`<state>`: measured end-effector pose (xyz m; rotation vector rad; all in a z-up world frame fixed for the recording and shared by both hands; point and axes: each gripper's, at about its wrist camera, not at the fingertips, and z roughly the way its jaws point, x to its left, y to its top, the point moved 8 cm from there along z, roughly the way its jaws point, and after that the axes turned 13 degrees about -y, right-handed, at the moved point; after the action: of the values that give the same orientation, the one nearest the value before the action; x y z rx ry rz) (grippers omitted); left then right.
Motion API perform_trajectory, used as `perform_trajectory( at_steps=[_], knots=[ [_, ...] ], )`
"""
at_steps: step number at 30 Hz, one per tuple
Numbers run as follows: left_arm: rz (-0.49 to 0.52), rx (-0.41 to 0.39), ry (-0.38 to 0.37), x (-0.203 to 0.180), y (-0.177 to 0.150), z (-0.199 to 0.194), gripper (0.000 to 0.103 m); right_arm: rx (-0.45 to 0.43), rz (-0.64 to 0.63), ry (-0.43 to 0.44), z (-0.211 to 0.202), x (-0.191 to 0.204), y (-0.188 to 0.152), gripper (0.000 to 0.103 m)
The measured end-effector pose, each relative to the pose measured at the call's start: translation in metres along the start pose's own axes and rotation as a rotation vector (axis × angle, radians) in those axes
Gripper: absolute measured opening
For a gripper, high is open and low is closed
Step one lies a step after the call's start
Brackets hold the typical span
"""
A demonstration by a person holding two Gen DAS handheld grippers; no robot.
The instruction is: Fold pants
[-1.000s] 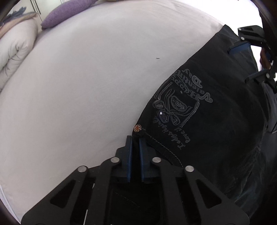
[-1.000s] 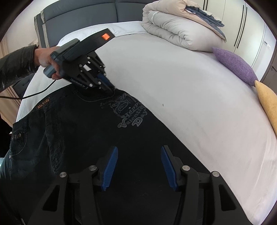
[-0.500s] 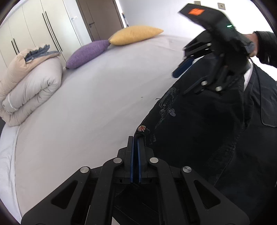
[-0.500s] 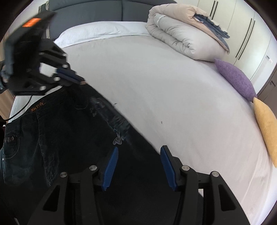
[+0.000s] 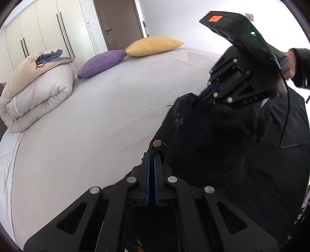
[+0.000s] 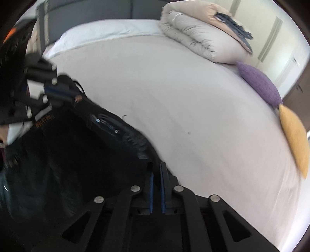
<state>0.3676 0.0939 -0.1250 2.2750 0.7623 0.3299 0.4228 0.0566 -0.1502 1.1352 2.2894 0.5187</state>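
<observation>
Both grippers are pinching the black denim pants [image 5: 222, 155]: left gripper [image 5: 151, 155] beside the copper rivet [image 5: 157, 143], right gripper [image 6: 156, 170] further along that edge; both should be keeping it taut.

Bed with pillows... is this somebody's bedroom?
Yes, most likely a bedroom. A big bed with a gray headboard fills the view, a rolled duvet and two cushions lie on it, and tall wardrobes stand behind. Both grippers hold black pants over it.
</observation>
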Motion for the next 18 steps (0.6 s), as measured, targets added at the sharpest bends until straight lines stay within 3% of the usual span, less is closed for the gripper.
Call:
perform_trajectory(
  at_steps=[3, 7, 14, 18],
  knots=[
    [-0.022, -0.003, -0.008, -0.014, -0.008, -0.013, 0.002, -0.023, 0.018, 0.069, -0.018, 0.036, 0.0, 0.007],
    [-0.031, 0.003, -0.027, -0.04, -0.029, -0.036, 0.002, -0.054, -0.039, 0.07, -0.044, 0.08, -0.016, 0.007],
    [0.007, 0.087, -0.056, -0.107, -0.099, -0.067, 0.002, -0.09, -0.408, -0.174, -0.097, 0.155, -0.094, 0.006],
    [0.043, 0.151, -0.075, -0.144, -0.133, -0.071, 0.002, -0.089, -0.641, -0.261, -0.11, 0.204, -0.145, 0.006]
  ],
)
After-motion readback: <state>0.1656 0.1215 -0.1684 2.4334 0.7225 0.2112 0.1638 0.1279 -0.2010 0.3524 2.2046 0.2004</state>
